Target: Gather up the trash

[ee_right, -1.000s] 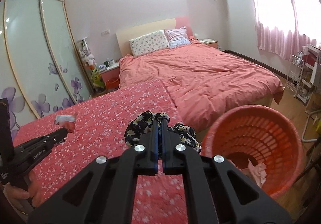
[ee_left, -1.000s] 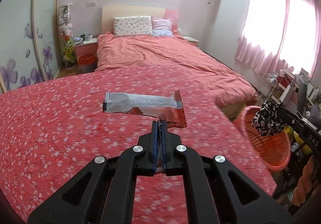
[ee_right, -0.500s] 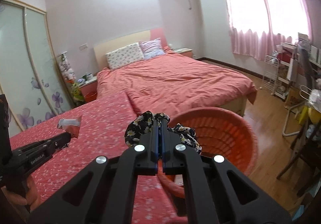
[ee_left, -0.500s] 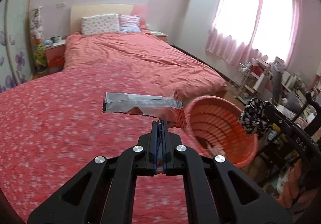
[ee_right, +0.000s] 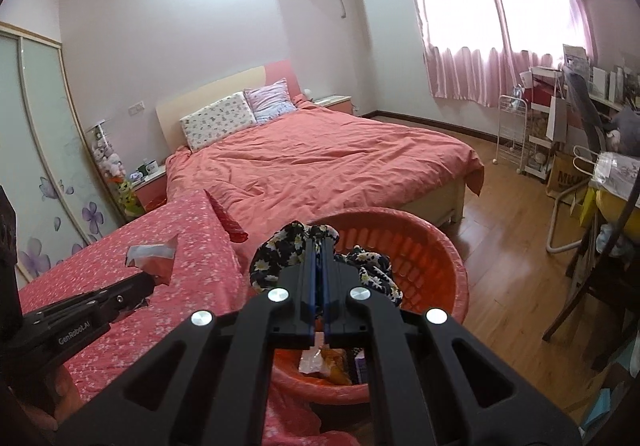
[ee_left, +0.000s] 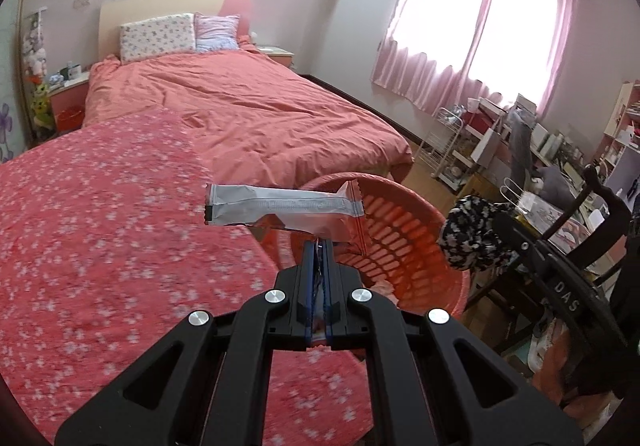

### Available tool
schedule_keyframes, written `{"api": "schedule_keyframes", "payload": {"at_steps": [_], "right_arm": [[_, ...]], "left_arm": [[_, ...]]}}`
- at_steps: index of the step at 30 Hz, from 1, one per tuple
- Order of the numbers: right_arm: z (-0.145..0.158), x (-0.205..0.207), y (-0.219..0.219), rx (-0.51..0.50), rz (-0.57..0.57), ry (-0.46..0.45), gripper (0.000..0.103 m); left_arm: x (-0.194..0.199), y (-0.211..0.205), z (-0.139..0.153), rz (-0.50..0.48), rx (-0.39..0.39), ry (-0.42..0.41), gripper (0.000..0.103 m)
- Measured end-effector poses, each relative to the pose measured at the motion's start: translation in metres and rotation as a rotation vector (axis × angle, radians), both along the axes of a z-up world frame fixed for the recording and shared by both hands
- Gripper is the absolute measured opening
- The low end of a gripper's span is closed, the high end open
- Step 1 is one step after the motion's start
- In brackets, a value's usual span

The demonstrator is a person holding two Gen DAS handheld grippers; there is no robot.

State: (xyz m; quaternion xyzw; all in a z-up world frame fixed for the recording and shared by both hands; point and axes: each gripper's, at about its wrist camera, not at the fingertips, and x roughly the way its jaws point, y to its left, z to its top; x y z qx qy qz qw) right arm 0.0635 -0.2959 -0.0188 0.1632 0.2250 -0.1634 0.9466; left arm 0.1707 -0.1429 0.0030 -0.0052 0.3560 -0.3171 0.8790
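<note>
My left gripper [ee_left: 318, 246] is shut on a silver and red snack wrapper [ee_left: 280, 206], held at the near rim of the orange basket [ee_left: 404, 242]. The wrapper also shows in the right wrist view [ee_right: 152, 258]. My right gripper [ee_right: 318, 246] is shut on a black floral cloth [ee_right: 288, 250] and holds it over the orange basket [ee_right: 424, 250], which holds some trash at its bottom. The cloth shows in the left wrist view [ee_left: 472, 234] at the right of the basket.
A table with a red flowered cover [ee_left: 100, 226] lies to the left of the basket. A bed with a coral quilt [ee_left: 260, 114] is behind. A wire rack [ee_right: 516, 134], a chair [ee_right: 592, 286] and a cluttered desk stand on the right.
Both grippers have swung right from over the table toward the basket. The wrapper now hangs at the basket's rim and the cloth is over its opening.
</note>
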Motion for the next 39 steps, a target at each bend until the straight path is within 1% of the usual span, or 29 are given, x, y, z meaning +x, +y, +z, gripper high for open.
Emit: {"api": "schedule_keyframes", "payload": {"at_steps": [13,24,26,28,29,30,31,32,33,34,35,37,39], "right_arm": [[-0.028,0.013,-0.038,0.067,-0.029,0.006,0.003],[-0.042,0.027,-0.055,0.107,-0.024,0.004,0.004],[-0.047,0.030,-0.060,0.125,-0.019,0.007,0.006],[-0.050,0.033,-0.063,0.142,-0.022,0.010,0.014],[-0.050,0.033,-0.064,0.146,-0.024,0.010,0.015],[-0.051,0.034,-0.065,0.150,-0.024,0.011,0.021],[-0.051,0.034,-0.066,0.152,-0.029,0.012,0.027],[-0.051,0.034,-0.066,0.153,-0.033,0.012,0.028],[-0.051,0.034,-0.067,0.154,-0.035,0.011,0.030],[-0.051,0.032,-0.068,0.155,-0.039,0.010,0.031],[-0.050,0.031,-0.068,0.155,-0.043,0.008,0.031],[-0.050,0.026,-0.069,0.154,-0.055,0.004,0.037],[-0.049,0.023,-0.070,0.157,-0.061,0.002,0.038]], "left_arm": [[0.003,-0.044,-0.021,-0.059,0.015,0.058,0.003],[0.009,-0.061,-0.038,-0.077,0.050,0.100,0.003],[0.011,-0.065,-0.042,-0.083,0.060,0.117,0.004],[0.013,-0.067,-0.045,-0.081,0.073,0.130,0.004],[0.015,-0.067,-0.047,-0.075,0.078,0.137,0.005],[0.017,-0.067,-0.050,-0.075,0.081,0.152,0.007],[0.019,-0.067,-0.052,-0.070,0.086,0.163,0.012],[0.021,-0.066,-0.053,-0.068,0.089,0.170,0.018],[0.022,-0.065,-0.055,-0.064,0.092,0.176,0.021],[0.022,-0.064,-0.055,-0.063,0.093,0.178,0.028],[0.022,-0.064,-0.056,-0.060,0.097,0.174,0.033],[0.021,-0.064,-0.056,-0.059,0.102,0.172,0.036],[0.021,-0.062,-0.055,-0.063,0.093,0.184,0.037]]}}
